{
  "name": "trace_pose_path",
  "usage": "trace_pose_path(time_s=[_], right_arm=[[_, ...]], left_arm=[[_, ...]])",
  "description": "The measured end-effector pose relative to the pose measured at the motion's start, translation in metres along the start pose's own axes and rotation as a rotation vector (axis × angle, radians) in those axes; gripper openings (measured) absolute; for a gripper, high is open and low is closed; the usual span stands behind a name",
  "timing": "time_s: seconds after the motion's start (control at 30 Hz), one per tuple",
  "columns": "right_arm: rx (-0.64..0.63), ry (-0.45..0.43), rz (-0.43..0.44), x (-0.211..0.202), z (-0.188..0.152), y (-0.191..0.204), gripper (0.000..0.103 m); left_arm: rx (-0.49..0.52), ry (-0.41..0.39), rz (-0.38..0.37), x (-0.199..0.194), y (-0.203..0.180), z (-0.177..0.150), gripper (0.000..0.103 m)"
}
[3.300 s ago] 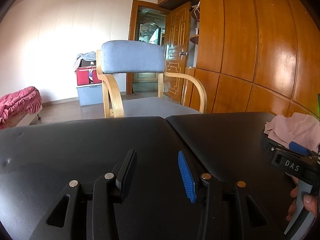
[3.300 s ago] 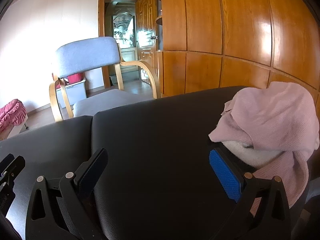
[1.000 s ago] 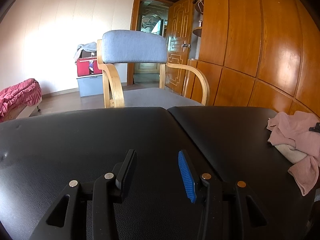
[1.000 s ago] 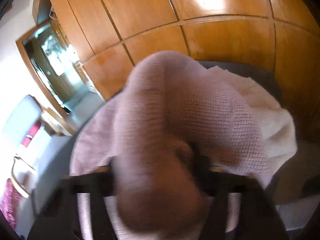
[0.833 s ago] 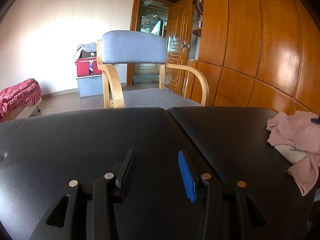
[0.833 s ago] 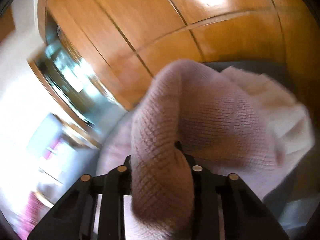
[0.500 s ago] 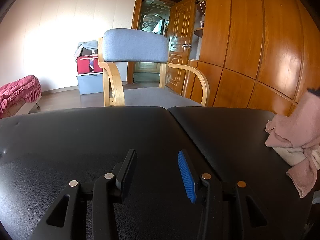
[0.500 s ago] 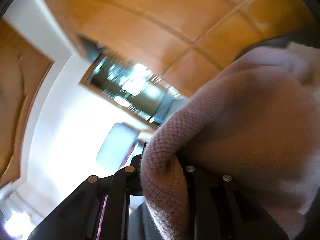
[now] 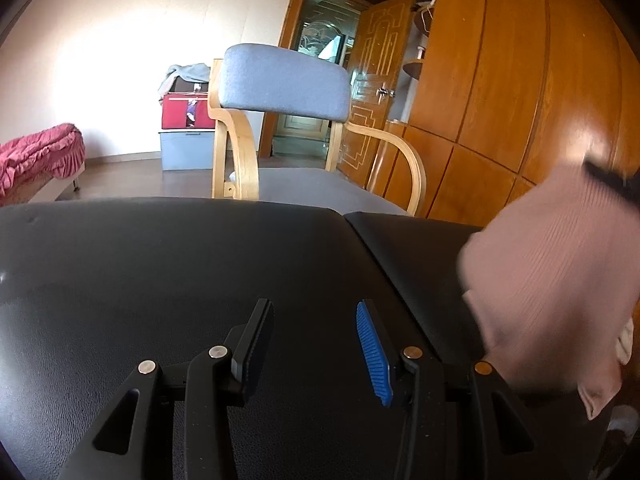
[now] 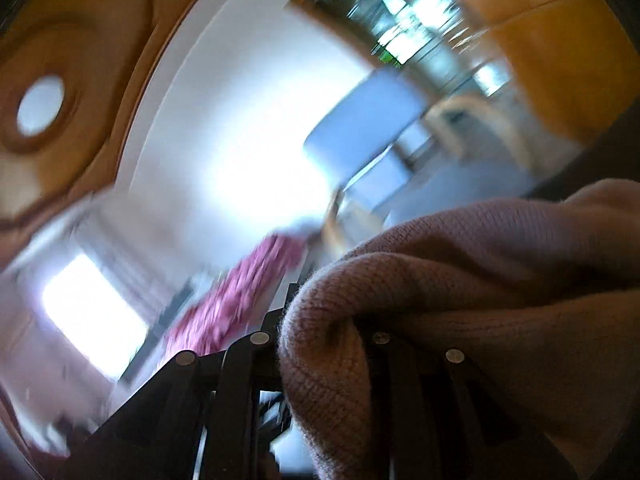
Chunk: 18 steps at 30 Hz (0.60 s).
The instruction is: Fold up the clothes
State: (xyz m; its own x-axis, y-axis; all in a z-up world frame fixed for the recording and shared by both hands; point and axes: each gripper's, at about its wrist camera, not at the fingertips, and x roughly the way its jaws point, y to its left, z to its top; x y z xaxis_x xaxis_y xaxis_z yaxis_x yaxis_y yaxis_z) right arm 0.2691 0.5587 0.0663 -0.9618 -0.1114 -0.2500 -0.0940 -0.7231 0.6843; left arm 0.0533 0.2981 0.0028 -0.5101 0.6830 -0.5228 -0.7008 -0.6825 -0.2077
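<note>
A pink knit garment [image 9: 552,276] hangs in the air at the right of the left wrist view, blurred, above the black padded table [image 9: 160,272]. My right gripper [image 10: 320,344] is shut on a fold of this pink garment [image 10: 460,280], tilted up toward the ceiling; the cloth drapes over its fingers and hides the tips. Its black tip [image 9: 612,180] shows at the top of the cloth in the left wrist view. My left gripper [image 9: 316,344] is open and empty, low over the table's middle. A white cloth [image 9: 626,340] peeks out behind the pink one.
A blue-cushioned wooden armchair [image 9: 288,120] stands behind the table. Wooden wardrobe panels [image 9: 520,80] line the right side. A red box on a grey bin [image 9: 186,136] and a pink-covered bed [image 9: 36,156] are far back on the left.
My right gripper has closed on the pink garment, lifted it off the pile and swung it up and left, tilting toward the ceiling. My left gripper has stayed in place, open.
</note>
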Motion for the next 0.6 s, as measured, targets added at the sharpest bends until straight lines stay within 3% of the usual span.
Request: trace_pose_path(time_s=[0.2,0.27,0.3,0.37,0.43,0.5,0.6], right_arm=[[-0.097,0.131,-0.016,0.036,-0.063,0.017,0.025],[-0.129,0.175,-0.022,0.048,-0.084,0.023,0.047],[-0.145,0.197,-0.025,0.054,-0.094,0.025,0.054],[-0.177,0.24,-0.03,0.065,-0.115,0.031,0.063],[-0.21,0.284,-0.036,0.077,-0.136,0.037,0.064],[-0.221,0.23,-0.035,0.045,-0.135,0.038,0.064],[-0.185,0.055,-0.061,-0.002,-0.123,0.024,0.083]], left_arm=[[-0.01,-0.036,-0.017,-0.007,0.002,0.001,0.044],[-0.001,-0.045,-0.029,-0.01,0.0,0.001,0.044],[0.004,-0.046,-0.035,-0.01,0.0,0.001,0.044],[0.012,-0.037,-0.033,-0.009,-0.002,0.002,0.044],[0.021,-0.028,-0.032,-0.009,-0.004,0.003,0.044],[0.038,-0.015,-0.038,-0.01,-0.008,0.004,0.044],[0.063,0.004,-0.069,-0.017,-0.019,0.006,0.044]])
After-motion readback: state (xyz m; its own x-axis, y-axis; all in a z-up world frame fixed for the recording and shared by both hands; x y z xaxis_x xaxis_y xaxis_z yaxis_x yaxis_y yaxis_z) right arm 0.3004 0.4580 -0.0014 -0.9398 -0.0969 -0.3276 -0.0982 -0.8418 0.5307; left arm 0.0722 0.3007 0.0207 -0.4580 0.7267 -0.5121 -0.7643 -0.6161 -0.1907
